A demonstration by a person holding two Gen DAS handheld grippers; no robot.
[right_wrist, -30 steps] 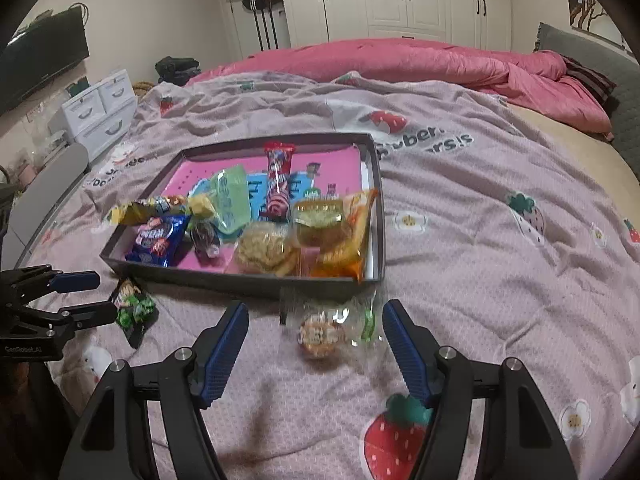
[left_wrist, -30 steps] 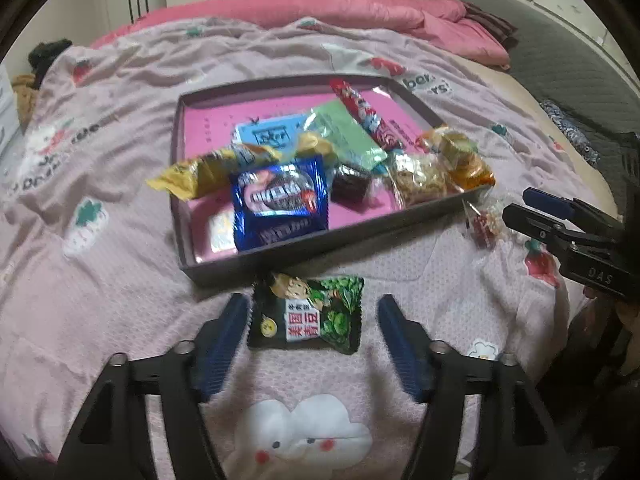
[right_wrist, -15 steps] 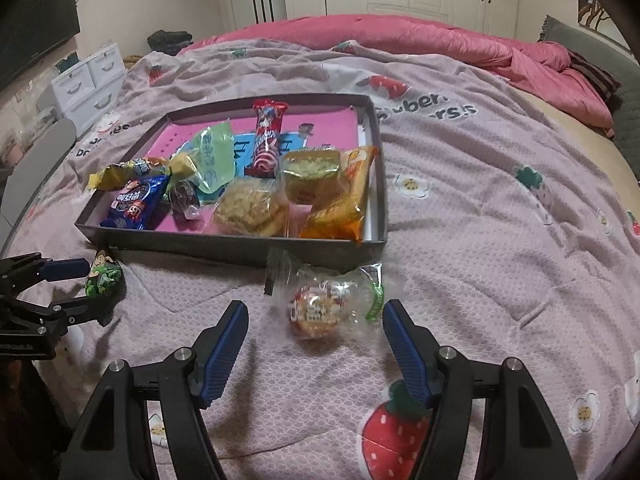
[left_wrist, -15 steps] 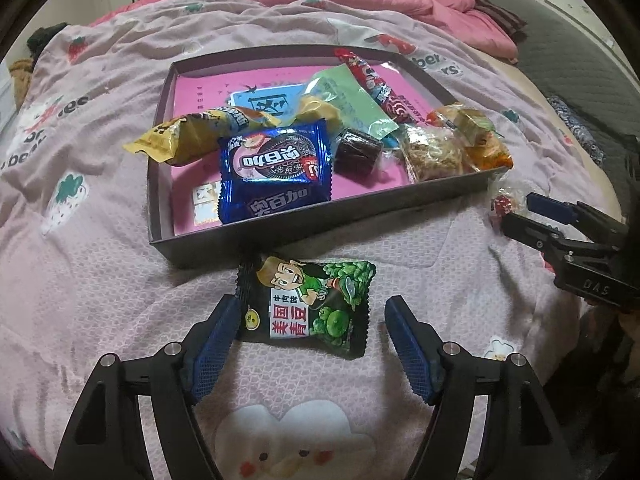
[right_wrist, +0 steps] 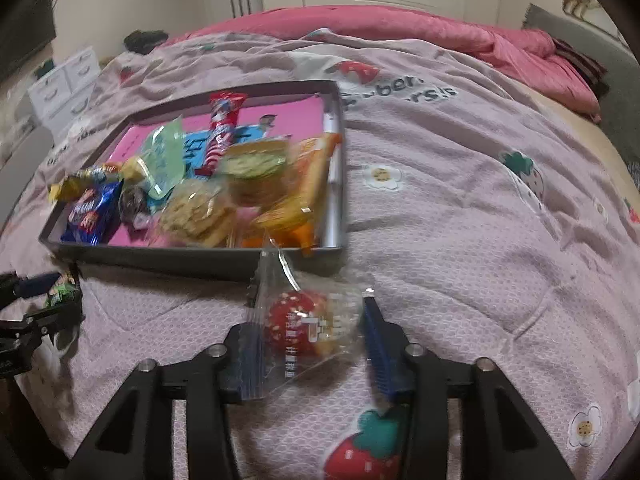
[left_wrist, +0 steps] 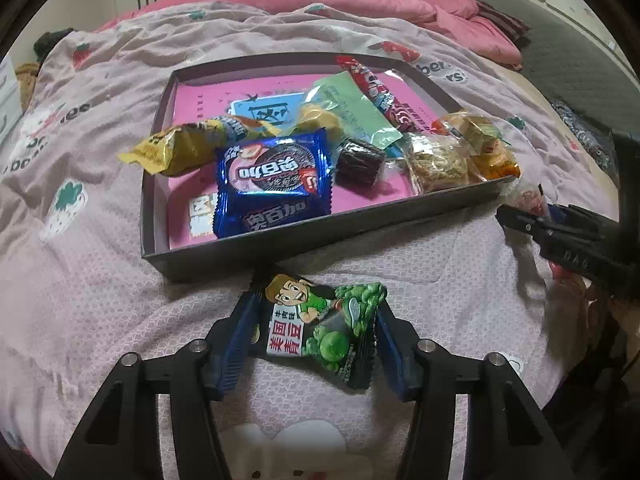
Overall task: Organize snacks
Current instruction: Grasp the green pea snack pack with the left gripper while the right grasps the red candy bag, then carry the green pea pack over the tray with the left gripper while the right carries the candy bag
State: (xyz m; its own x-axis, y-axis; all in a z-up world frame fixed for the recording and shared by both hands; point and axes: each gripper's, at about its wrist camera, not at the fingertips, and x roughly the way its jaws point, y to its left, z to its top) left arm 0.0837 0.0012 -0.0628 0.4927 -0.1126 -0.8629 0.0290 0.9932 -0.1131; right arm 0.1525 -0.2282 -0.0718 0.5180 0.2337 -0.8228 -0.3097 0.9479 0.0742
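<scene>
A dark tray (left_wrist: 320,236) with a pink floor holds several snacks, among them a blue cookie packet (left_wrist: 274,182) and a red stick packet (left_wrist: 376,92). My left gripper (left_wrist: 314,340) is shut on a green pea packet (left_wrist: 324,332) just in front of the tray. My right gripper (right_wrist: 310,340) is shut on a clear-wrapped red snack (right_wrist: 308,324) in front of the tray's (right_wrist: 200,258) near right corner. Each gripper shows at the edge of the other's view.
The tray lies on a pink quilt (right_wrist: 460,208) with strawberry prints. A pink duvet (left_wrist: 360,0) is bunched at the far side. White drawers (right_wrist: 64,84) stand at the far left.
Both grippers moved forward over their packets and closed on them. The green pea packet and the clear-wrapped snack are now pinched between the fingers.
</scene>
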